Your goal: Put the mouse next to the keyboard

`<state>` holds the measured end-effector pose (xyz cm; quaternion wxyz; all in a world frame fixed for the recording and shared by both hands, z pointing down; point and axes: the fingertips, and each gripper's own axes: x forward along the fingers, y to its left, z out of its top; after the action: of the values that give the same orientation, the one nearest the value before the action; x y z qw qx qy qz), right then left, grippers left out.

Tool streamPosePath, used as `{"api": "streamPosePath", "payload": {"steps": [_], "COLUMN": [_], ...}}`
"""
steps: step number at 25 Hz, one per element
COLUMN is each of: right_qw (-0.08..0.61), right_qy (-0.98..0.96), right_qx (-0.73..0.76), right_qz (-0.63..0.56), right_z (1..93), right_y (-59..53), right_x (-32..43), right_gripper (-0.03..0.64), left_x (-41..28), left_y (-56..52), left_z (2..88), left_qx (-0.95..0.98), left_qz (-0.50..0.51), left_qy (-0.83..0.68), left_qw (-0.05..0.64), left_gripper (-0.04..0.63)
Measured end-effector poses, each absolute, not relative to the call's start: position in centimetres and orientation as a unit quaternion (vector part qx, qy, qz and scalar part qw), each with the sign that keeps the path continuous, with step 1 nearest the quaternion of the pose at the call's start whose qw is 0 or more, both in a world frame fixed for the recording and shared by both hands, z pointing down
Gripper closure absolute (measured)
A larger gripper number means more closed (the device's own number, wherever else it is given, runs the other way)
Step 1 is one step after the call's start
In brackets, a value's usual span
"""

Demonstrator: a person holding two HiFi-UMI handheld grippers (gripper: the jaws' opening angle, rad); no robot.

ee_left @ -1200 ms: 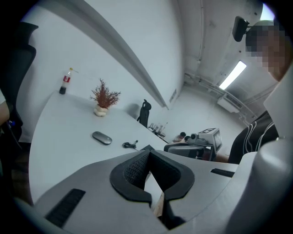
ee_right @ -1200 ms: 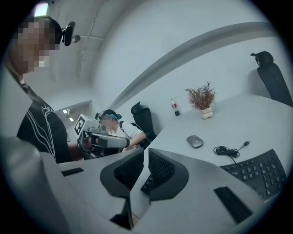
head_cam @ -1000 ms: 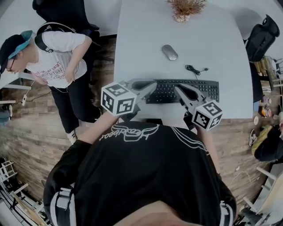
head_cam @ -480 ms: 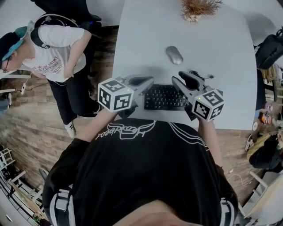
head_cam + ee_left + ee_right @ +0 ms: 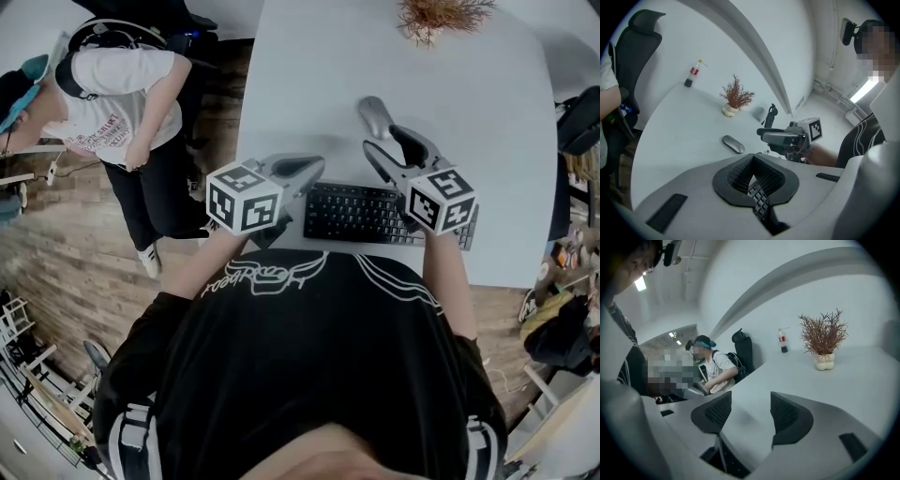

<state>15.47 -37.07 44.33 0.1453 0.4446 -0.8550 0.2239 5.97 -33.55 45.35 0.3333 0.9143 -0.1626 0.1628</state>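
A grey mouse (image 5: 372,113) lies on the white table (image 5: 300,84), beyond the black keyboard (image 5: 361,214). My right gripper (image 5: 390,144) reaches over the keyboard's far edge, its tips just short of the mouse's near end. Its jaws are opening, and in the right gripper view only bare table shows between the pads (image 5: 717,411); the mouse is out of that view. My left gripper (image 5: 313,170) hovers shut over the keyboard's left end. In the left gripper view its pads (image 5: 754,180) meet, and the mouse (image 5: 733,144) lies ahead with the right gripper (image 5: 776,136) beside it.
A potted dry plant (image 5: 441,19) stands at the table's far edge, with a small bottle (image 5: 693,72) further off. A person in a white T-shirt (image 5: 122,94) stands left of the table. A dark chair (image 5: 581,122) is at the right.
My right gripper has moved forward from over the keyboard to the mouse, and its jaws have parted. The left gripper has stayed shut near the keyboard's left end.
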Motion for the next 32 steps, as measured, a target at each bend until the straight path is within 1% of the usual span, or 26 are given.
{"api": "streamPosePath", "payload": {"steps": [8,13,18,25,32], "right_qw": [0.247,0.273,0.317,0.331,0.343], "right_qy": [-0.816,-0.800,-0.789,-0.777,-0.774], "right_qx": [0.476,0.490,0.486,0.485,0.474], "right_qz": [0.216,0.215,0.202,0.228,0.240], "right_z": [49.9,52.2,54.5,56.6,57.0], "right_y": [-41.0,-42.8,-43.6,-43.9,-44.0], "right_x": [18.0,18.6,18.7,18.6,18.7], "right_gripper": [0.393,0.385,0.373,0.373,0.373], "left_x": [6.3,6.5,6.3,5.5,5.3], "left_y": [-34.7,-35.0,-35.3,-35.5,-35.3], "left_z": [46.6,47.3,48.1,48.9,49.0], "left_qx": [0.906,0.902,0.895,0.882,0.877], "left_qz": [0.168,0.176,0.179,0.182,0.184], "left_qy": [-0.180,-0.193,-0.205,-0.231,-0.238], "left_qw": [0.343,0.345,0.354,0.369,0.375], "left_gripper": [0.589,0.589,0.589,0.589,0.589]}}
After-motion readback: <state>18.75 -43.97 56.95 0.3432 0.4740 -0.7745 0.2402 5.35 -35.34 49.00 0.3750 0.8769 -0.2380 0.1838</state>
